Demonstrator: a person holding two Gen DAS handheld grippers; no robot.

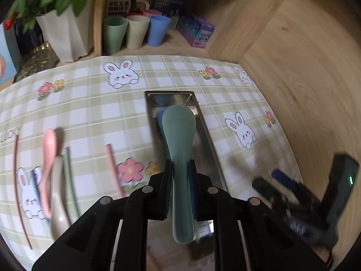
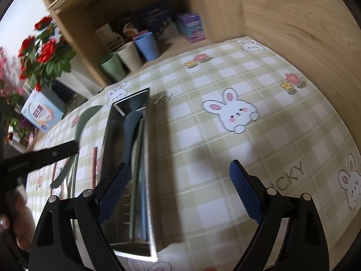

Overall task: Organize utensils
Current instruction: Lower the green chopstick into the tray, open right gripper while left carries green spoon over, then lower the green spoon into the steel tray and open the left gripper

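Left wrist view: the left tool (image 1: 180, 176) is clamped on the handle of a green spoon (image 1: 178, 133), whose bowl hangs over a long metal tray (image 1: 203, 122) lying on the desk (image 1: 90, 103); a blue utensil (image 1: 160, 117) shows in the tray under the spoon. The desk bears a green checked cloth printed with rabbits and flowers, and the word "LUCKY" can be read at its left edge. Left of the tray lie five loose utensils: a thin pink stick (image 1: 18, 180), a pink spoon (image 1: 48, 162), a cream spoon (image 1: 57, 203), a green stick (image 1: 70, 180) and another pink stick (image 1: 112, 169). Three cups stand in a row on the shelf behind: green (image 1: 114, 33), cream (image 1: 136, 31) and blue (image 1: 158, 29). Boxes with print too small to read stand behind the cups, and a white pot of red flowers (image 1: 65, 31) is at the left. The right tool (image 1: 282, 185) appears blurred at the lower right. Right wrist view: the right tool (image 2: 178, 189) has its blue-padded fingers (image 2: 244, 194) wide apart, with nothing between them, above the cloth just right of the tray (image 2: 149, 203). The tray holds a blue spoon (image 2: 130, 131) and green and blue sticks. The left tool (image 2: 54, 153) holds the green spoon (image 2: 83, 122) left of the tray. The letters "CKY" can be read on the cloth, and the same three cups stand on the shelf.
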